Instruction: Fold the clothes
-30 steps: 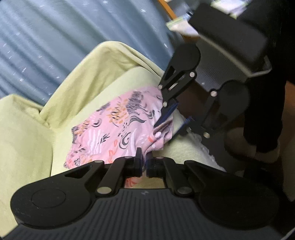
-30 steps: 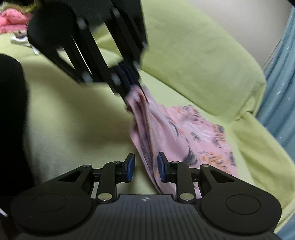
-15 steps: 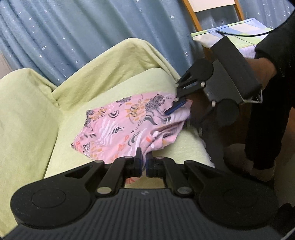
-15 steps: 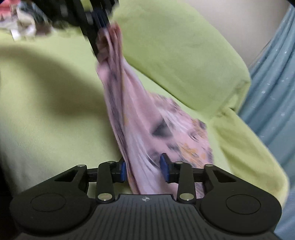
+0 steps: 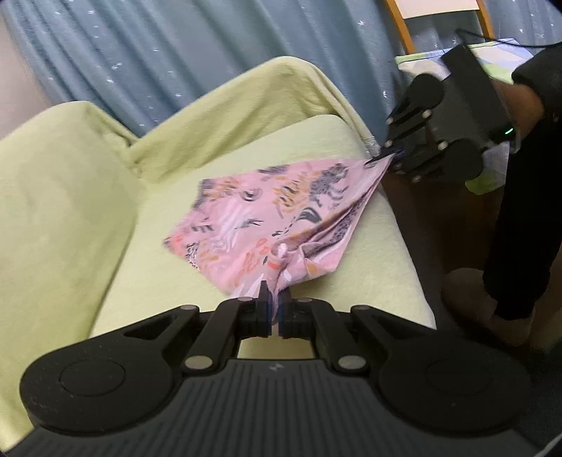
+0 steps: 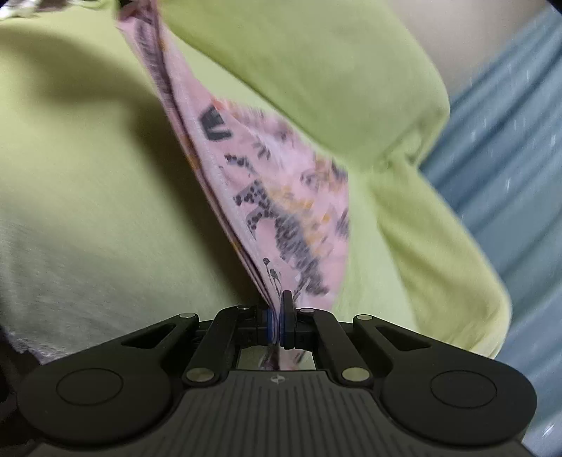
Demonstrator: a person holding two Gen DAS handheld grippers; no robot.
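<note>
A pink patterned garment lies on the green sofa seat, stretched between both grippers. My left gripper is shut on its near bunched corner. My right gripper is shut on another corner; it also shows in the left wrist view at the sofa's right edge, pulling the cloth taut. In the right wrist view the garment rises in a taut fold toward the upper left, where the left gripper is out of frame.
The sofa has a green backrest and armrest. A blue curtain hangs behind. A wooden chair with folded cloth stands at the right. The person's dark leg and slipper are beside the sofa.
My right gripper closed on the garment's corner and the two grippers moved apart, pulling the cloth taut and spreading it over the seat.
</note>
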